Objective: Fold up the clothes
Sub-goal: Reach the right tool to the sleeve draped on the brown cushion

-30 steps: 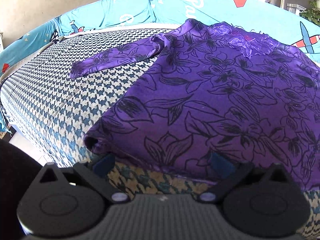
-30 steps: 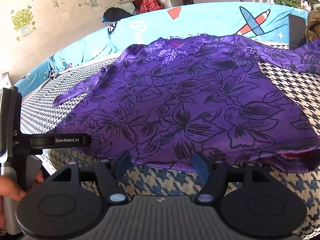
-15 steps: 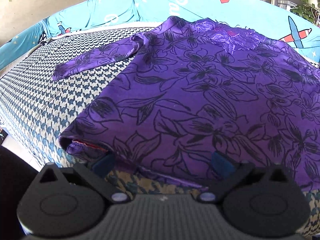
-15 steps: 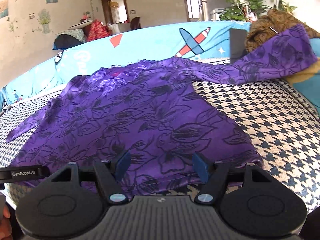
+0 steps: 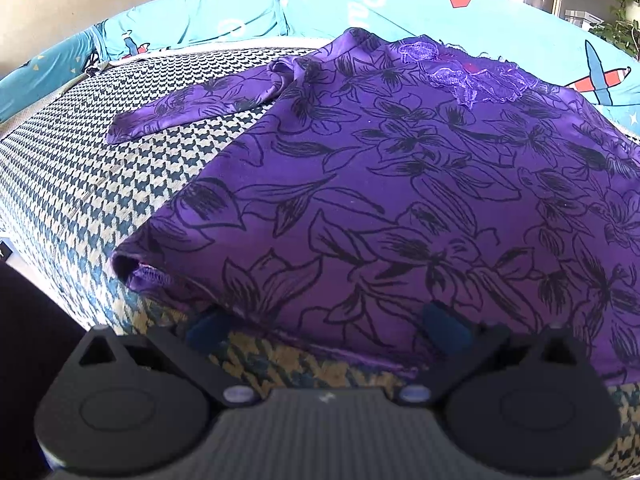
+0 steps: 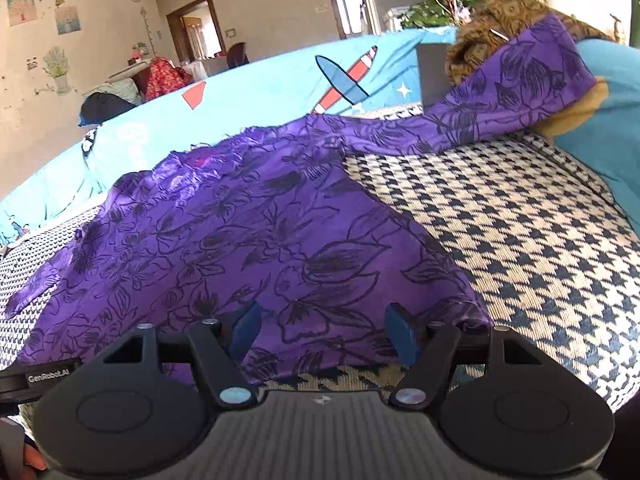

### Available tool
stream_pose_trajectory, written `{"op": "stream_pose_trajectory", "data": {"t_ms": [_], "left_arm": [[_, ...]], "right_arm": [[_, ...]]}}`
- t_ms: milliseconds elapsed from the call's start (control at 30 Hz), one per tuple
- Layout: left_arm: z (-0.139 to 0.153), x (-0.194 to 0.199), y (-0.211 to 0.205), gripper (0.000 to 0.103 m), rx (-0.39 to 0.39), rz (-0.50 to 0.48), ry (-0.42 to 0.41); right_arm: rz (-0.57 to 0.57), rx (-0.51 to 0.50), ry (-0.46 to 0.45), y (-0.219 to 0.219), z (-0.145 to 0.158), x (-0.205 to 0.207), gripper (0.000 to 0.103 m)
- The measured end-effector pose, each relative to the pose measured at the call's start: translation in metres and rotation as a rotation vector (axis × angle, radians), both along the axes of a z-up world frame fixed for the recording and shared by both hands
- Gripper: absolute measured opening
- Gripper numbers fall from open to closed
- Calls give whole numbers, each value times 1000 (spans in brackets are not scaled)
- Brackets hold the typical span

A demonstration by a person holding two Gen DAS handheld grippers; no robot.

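Both grippers, left [image 5: 326,326] and right [image 6: 324,332]: fingers apart at purple blouse [image 5: 400,200] hem, lower frame | risk: you pinch one layer only; slippery cloth slides.

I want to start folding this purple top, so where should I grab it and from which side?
Take the purple top by its near hem, one gripper toward each bottom corner, coming in low from the sofa's front edge. The hem lies flat and loose there, and both open grippers already face it.
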State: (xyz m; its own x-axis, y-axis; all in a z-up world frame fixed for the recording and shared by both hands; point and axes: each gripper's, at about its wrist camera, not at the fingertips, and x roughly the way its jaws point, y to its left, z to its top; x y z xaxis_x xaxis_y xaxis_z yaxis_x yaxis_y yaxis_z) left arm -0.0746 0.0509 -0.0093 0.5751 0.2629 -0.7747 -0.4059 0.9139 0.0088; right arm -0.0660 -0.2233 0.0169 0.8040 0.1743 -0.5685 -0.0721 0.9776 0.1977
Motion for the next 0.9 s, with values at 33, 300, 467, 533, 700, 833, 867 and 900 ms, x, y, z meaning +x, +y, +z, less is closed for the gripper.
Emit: {"op": "stream_pose_trajectory", "data": {"t_ms": [33,300,467,533,700,833,867,900], "left_arm": [[0,0,1,103,-2,-1,1],[-1,0,0,103,-3,3,2],[-2,-1,1,103,-2,0,-5],[-3,-1,2,103,-6,-2,-8],[-3,-1,1,103,-7,-5,-10],[-1,1,3,103,-16,-3,0],[0,1,3,103,-19,-2,4],[1,2,3,103,-22,-2,7]], "right_arm": [[19,1,-5,2,3,2,68],[168,-53,30,16,14,42,68],[279,-75,119,25,4,78,68],[270,-74,159,24,-3,92,68],[232,-104,188,22,-14,111,69],[241,-138,183,23,-14,111,71],[238,-148,180,23,-12,111,70],[232,-156,174,22,-10,111,70]]}}
